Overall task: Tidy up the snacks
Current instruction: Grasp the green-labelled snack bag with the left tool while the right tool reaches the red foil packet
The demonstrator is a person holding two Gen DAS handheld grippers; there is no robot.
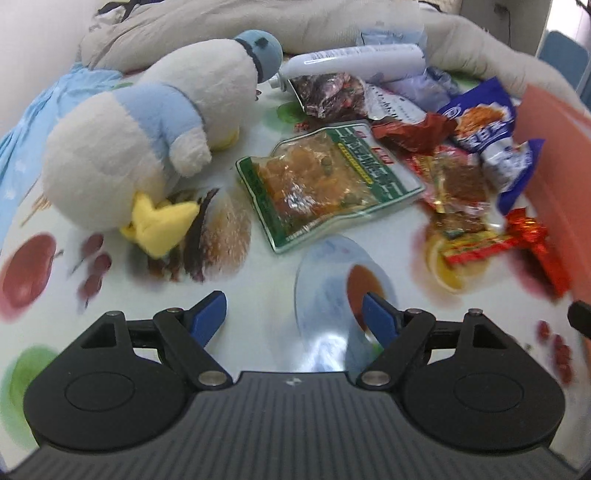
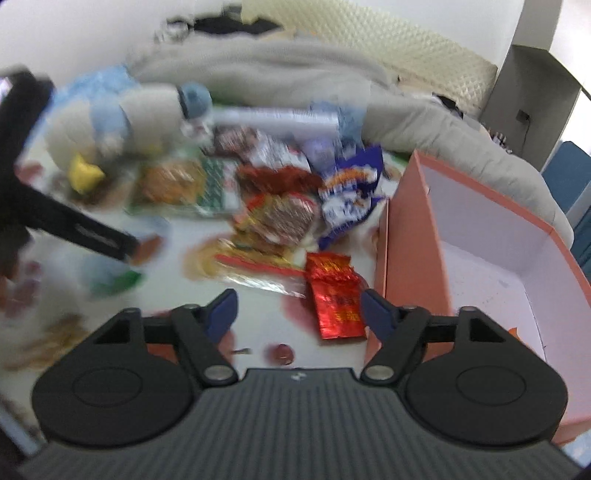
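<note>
- Table (image 1: pixel 266 266), covered with a glossy white cloth printed with fruit and food pictures: we see it bearing everything below, with a grey fabric bundle (image 1: pixel 332 22) along its far edge.
- Salmon-pink cardboard box with a white inside (image 2: pixel 480 236): we find it at the right of the table, open at the top, its visible floor bare; the snack heap lies just beside its left wall.
- White and pale-blue plush duck with yellow feet (image 1: pixel 147 140): it lies on its side at the left, apart from the box.
- Clear, green-bordered pouch of orange snack pieces (image 1: pixel 325 181): flat on the cloth, at the left of the heap.
- Blue-and-white crinkled snack bag (image 2: pixel 351 192): near the box's far corner, resting on the other packets.
- Small shiny red foil packet (image 2: pixel 336 299): we see it on the cloth, just beside the box's left wall and ahead of the right gripper (image 2: pixel 299 306).
- Right gripper: its blue-tipped jaws stand apart, with nothing between them; the view is blurred.
- Left gripper (image 1: pixel 293 317): jaws spread wide over the printed cloth, gripping nothing and touching no packet.
</note>
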